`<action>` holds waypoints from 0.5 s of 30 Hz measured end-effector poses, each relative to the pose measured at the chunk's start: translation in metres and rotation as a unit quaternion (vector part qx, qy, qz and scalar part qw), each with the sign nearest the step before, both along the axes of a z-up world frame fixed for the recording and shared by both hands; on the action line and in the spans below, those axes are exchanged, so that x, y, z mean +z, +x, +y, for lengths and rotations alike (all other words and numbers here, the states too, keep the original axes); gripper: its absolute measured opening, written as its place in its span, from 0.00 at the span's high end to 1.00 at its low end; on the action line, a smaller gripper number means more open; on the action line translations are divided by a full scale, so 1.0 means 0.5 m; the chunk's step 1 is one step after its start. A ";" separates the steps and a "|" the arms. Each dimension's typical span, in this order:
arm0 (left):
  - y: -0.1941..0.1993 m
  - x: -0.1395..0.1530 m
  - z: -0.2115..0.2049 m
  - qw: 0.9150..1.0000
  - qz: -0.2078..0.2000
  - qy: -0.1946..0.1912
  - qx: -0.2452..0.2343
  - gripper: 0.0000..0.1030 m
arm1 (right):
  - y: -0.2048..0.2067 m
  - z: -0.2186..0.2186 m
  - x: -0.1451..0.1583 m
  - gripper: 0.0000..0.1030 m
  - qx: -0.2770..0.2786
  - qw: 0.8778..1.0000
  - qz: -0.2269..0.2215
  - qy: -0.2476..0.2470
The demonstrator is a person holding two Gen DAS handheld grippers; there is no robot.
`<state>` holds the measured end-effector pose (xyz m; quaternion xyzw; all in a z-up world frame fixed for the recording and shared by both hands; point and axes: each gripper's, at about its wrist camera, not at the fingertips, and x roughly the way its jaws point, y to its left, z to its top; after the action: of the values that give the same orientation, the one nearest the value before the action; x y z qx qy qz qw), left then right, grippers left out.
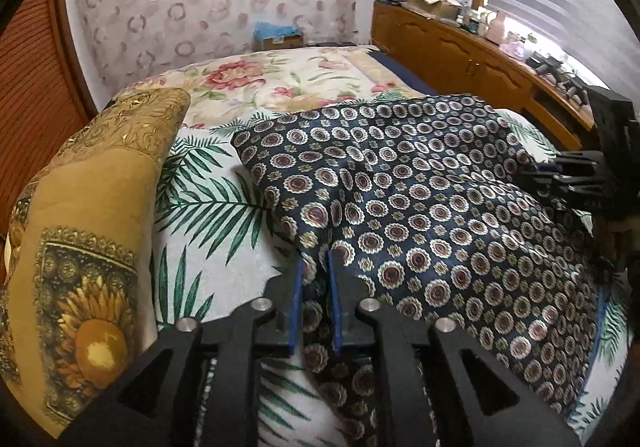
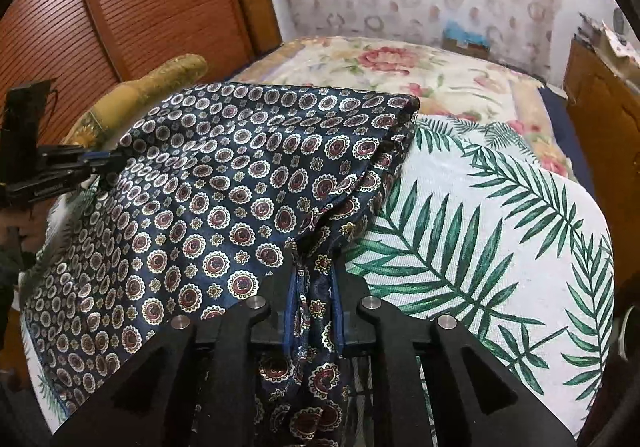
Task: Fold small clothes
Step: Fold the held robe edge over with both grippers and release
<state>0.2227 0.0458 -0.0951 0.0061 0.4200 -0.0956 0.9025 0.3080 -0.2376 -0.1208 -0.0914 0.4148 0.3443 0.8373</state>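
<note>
Lying on the bed: the dark patterned cloth [image 1: 420,183] is resting across the palm-leaf sheet [image 1: 208,199], with one folded edge raised toward the far side.
Left gripper [image 1: 316,271]: its blue pads are pinching a bunched edge of the cloth, jaws nearly together on the fabric.
Right gripper [image 2: 316,275]: it is clamping another gathered edge of the same cloth, jaws close with fabric between them.
Around: a yellow sunflower cushion [image 1: 88,231] is sitting just beside the cloth on its left side; a floral bedspread [image 1: 280,83] is covering the far part of the bed.
In the way: the cushion is standing near the left gripper, apart from the cloth.
Materials: the cloth is looking shiny and thin, with round medallions on navy; the sheet is looking matte and white with green leaves.
Containers: a cardboard box [image 1: 280,41] is standing by the wall, holding something blue.
Furniture: a wooden cabinet [image 1: 460,55] is carrying many small items on its top.
</note>
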 end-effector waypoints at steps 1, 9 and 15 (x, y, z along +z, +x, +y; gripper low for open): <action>-0.007 0.006 0.002 1.000 -0.001 -0.003 -0.005 0.83 | -0.004 0.003 0.004 0.83 -0.006 1.000 -0.008 -0.007; -0.091 0.040 -0.010 0.998 -0.029 -0.003 -0.060 0.68 | -0.074 -0.032 0.070 0.42 -0.108 0.993 -0.042 -0.028; -0.150 0.012 -0.024 0.996 -0.020 -0.005 -0.089 0.65 | -0.157 -0.069 0.079 0.41 -0.152 0.987 -0.037 -0.030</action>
<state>0.1479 0.0339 -0.0891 0.0405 0.3988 -0.1773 0.8988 0.2294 -0.2721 -0.0814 -0.0649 0.4028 0.1970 0.8915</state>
